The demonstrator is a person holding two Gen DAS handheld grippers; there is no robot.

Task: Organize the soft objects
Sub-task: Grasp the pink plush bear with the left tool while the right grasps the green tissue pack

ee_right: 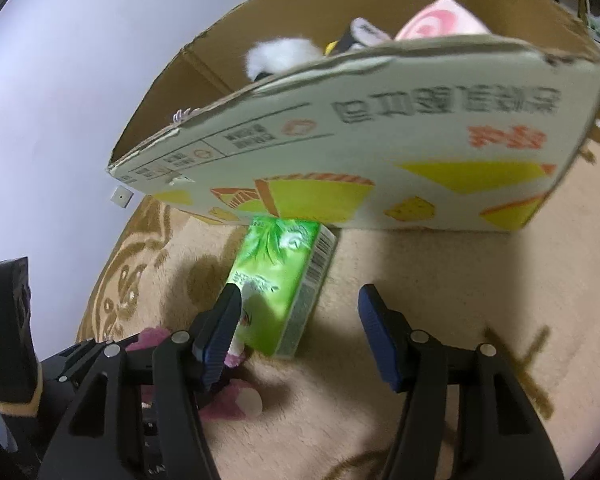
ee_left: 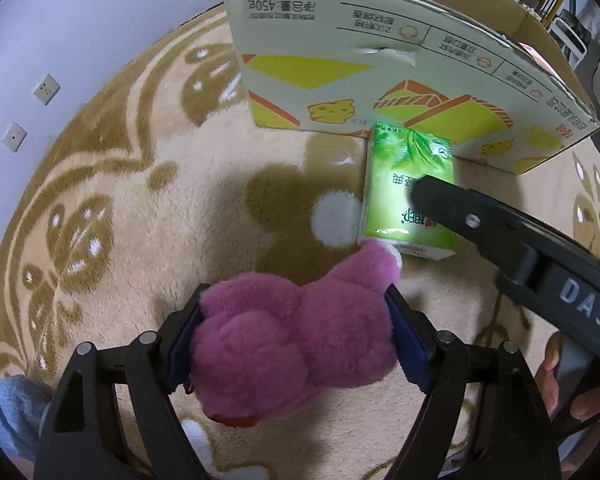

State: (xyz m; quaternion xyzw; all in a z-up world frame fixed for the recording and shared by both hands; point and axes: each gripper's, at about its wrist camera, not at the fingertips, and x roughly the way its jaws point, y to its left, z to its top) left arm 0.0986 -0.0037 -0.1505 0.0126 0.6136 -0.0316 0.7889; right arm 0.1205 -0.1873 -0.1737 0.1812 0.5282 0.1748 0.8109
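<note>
Pink plush toy (ee_left: 296, 344) is clamped across its soft body by the left tool (ee_left: 296, 340), above the rug (ee_left: 140, 208). Green tissue pack (ee_right: 278, 284), light and squashy, lies against the cardboard box (ee_right: 380, 152); the right tool (ee_right: 296, 332) is spread apart over it, best closed across its 2 long sides.

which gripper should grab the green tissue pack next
Right. The right gripper is open and empty, with the green tissue pack lying on the carpet directly ahead, partly between its jaws. The left gripper is shut on the pink plush toy, so it isn't free.
</note>
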